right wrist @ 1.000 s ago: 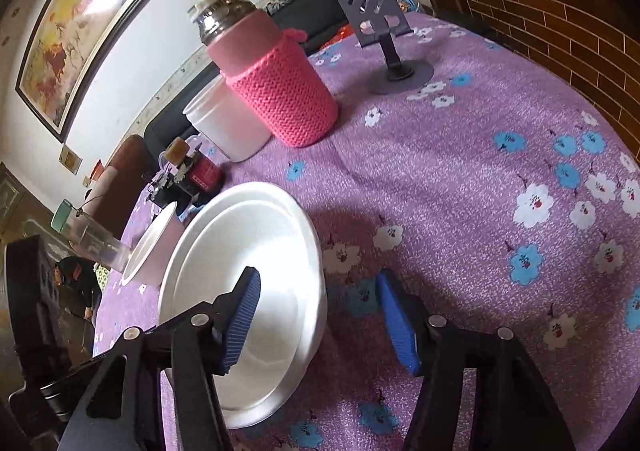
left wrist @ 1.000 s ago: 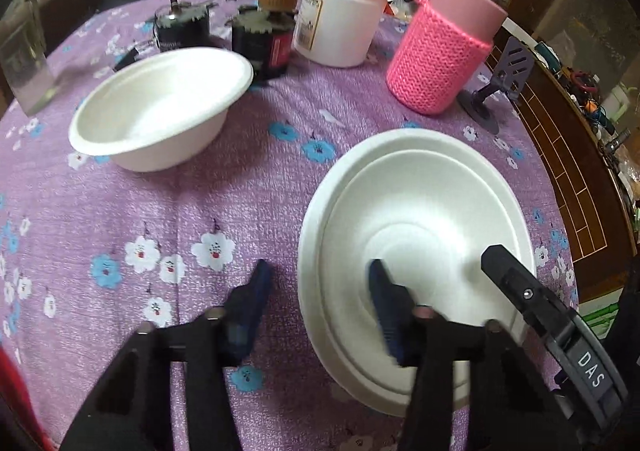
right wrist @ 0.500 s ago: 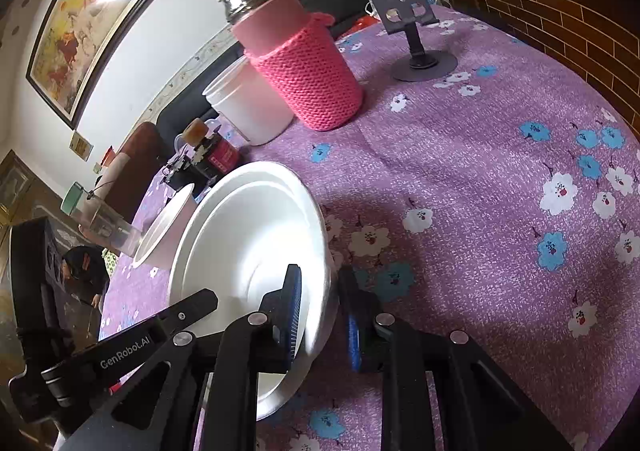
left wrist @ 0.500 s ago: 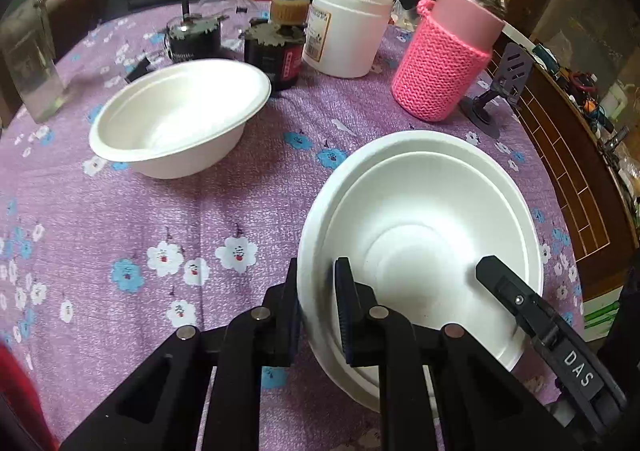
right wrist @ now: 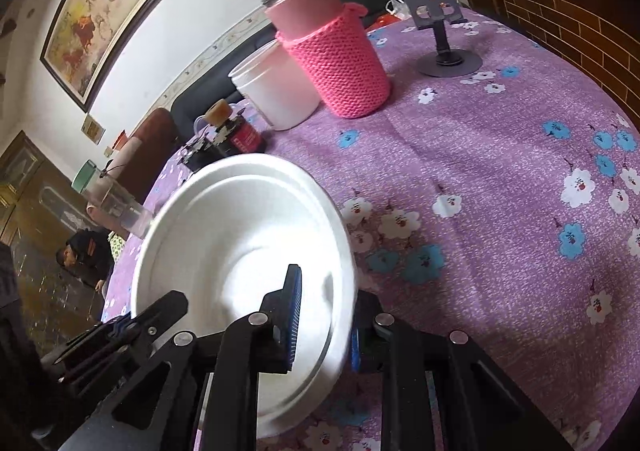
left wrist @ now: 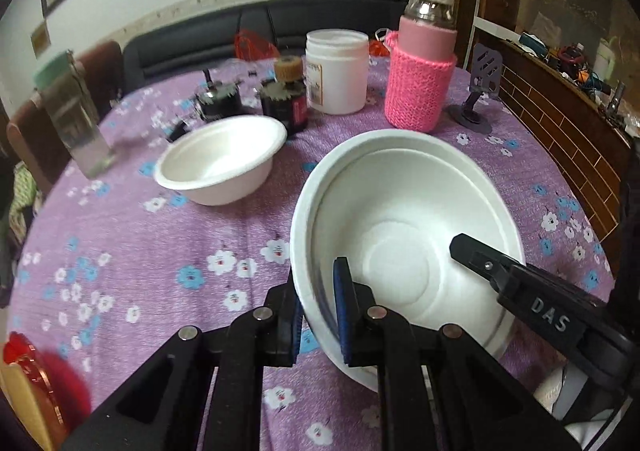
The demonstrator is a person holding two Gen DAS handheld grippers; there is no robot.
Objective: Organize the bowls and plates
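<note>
Here the left gripper [left wrist: 318, 315] is clamped on the near-left rim of a white plate [left wrist: 404, 211] with a white bowl [left wrist: 424, 251] nested in it, one blue pad inside the rim and the other outside, the rim pinched between them. The left jaws have just been closing, and the rim is between them. The right gripper [right wrist: 324, 321] grips the opposite edge of the same stack in the same way, its jaws narrowed onto the rim after just closing, with the rim caught between the pads. In the right wrist view the plate [right wrist: 336, 251] and the bowl inside it [right wrist: 224, 235] are tilted, their far edge raised above the purple flowered tablecloth [right wrist: 500, 155]; whether the near edge touches the cloth cannot be told. In the left wrist view the right gripper [left wrist: 520, 291] shows as a black bar across the stack's right side. A second white bowl [left wrist: 222, 159] sits upright on the tablecloth [left wrist: 160, 243] to the left of the stack, apart from it. Beyond it stand two dark ink bottles [left wrist: 286, 103], a white plastic jar [left wrist: 336, 71] and a flask in a pink knitted sleeve [left wrist: 420, 87], with a grey phone stand [left wrist: 478, 91] to their right. A clear bottle with a green cap [left wrist: 70, 111] stands near the table's left edge.
</note>
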